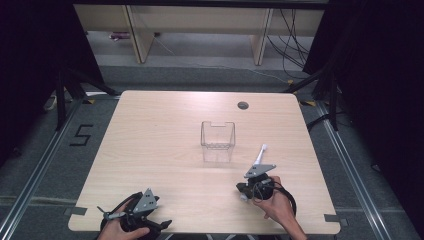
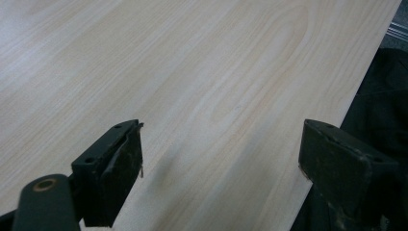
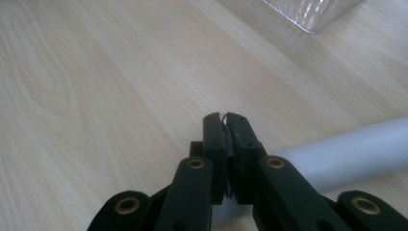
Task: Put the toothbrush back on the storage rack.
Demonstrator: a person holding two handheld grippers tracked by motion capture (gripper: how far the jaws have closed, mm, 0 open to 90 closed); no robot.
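My right gripper [image 1: 242, 190] is at the table's near right with its jaws shut; in the right gripper view [image 3: 224, 117] the pads press flat together. A pale grey round-shafted stick [image 1: 260, 156] with a white tip runs from under that gripper toward the far side. Its shaft [image 3: 346, 154] passes beneath the jaws, and I cannot tell whether it touches them. A clear plastic container [image 1: 218, 135] stands upright mid-table, up and left of the right gripper, its corner [image 3: 312, 12] close ahead. My left gripper [image 1: 159, 223] is at the near left edge, open [image 2: 221, 126] over bare wood.
The light wood table [image 1: 160, 130] has a round cable hole [image 1: 243, 105] at the far side. Its near edge [image 2: 337, 130] runs right beside the left gripper's outer jaw. Beyond the table are grey floor, shelf legs and cables.
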